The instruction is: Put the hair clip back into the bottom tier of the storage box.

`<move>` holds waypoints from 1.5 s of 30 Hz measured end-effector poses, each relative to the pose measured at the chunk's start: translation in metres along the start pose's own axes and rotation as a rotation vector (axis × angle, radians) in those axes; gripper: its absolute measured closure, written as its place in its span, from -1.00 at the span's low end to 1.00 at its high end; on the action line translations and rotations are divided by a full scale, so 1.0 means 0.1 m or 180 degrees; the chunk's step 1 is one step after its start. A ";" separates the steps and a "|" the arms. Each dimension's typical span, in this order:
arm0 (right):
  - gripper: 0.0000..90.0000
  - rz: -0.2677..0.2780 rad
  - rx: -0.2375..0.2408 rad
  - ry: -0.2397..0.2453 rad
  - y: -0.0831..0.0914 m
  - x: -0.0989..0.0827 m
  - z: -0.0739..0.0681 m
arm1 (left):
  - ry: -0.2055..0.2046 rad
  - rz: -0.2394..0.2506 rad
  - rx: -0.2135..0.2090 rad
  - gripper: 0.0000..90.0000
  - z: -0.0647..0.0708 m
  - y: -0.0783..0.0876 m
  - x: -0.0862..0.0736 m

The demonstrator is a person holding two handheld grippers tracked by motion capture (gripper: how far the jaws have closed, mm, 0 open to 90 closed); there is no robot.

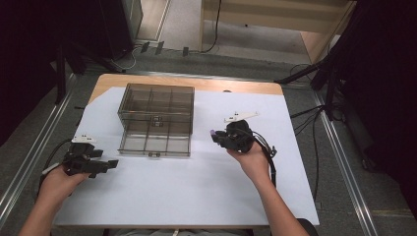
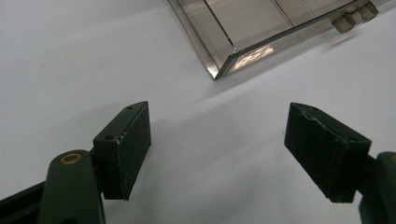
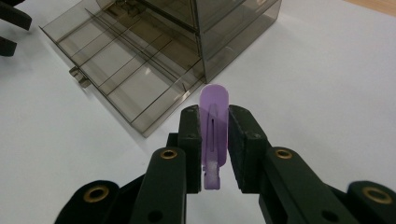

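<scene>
A smoky clear plastic drawer box (image 1: pixel 156 118) stands mid-table, its lower drawer (image 3: pixel 116 74) pulled out toward me and split into compartments. My right gripper (image 3: pixel 214 126) is shut on a small purple clip (image 3: pixel 214 126), held upright between the pads just right of the box; in the high view the purple clip (image 1: pixel 212 132) pokes out of the right gripper (image 1: pixel 219 137). My left gripper (image 2: pixel 217 144) is open with nothing between its jaws, hovering over white paper below the drawer's front corner (image 2: pixel 219 72). In the high view the left gripper (image 1: pixel 105 164) is left of the drawer.
A large white sheet (image 1: pixel 196 187) covers most of the wooden table (image 1: pixel 236 86). A small handle (image 2: pixel 355 16) sticks out from the drawer front. Cables trail from both grippers. Floor rails and dark stands surround the table.
</scene>
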State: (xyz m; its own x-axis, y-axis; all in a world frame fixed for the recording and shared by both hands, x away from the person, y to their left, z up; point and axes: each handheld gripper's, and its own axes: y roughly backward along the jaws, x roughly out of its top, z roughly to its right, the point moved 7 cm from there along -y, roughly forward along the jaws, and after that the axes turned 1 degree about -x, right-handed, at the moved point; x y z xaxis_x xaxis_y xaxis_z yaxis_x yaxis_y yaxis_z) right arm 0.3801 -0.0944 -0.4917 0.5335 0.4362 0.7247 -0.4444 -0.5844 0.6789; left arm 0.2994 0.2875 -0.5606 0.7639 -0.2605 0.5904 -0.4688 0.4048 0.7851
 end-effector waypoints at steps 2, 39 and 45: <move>0.72 -0.0011 0.0015 -0.0016 -0.01 0.00 -0.01 | 0.0010 0.0019 0.0012 -0.48 0.00 0.00 -0.01; 0.72 -0.0100 0.0176 0.0126 -0.30 0.13 -0.22 | 0.0020 0.0195 0.0130 -0.48 -0.03 0.15 -0.08; 0.72 -0.0119 0.0184 0.0131 -0.34 0.13 -0.24 | 0.0017 0.0197 0.0131 -0.48 -0.02 0.16 -0.09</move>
State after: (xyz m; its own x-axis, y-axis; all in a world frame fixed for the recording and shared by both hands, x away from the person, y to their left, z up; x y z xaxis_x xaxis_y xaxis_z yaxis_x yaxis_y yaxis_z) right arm 0.3848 -0.0523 -0.5021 0.5185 0.4854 0.7040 -0.3818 -0.6052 0.6985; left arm 0.2863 0.2981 -0.5541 0.7352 -0.2313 0.6372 -0.5330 0.3835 0.7542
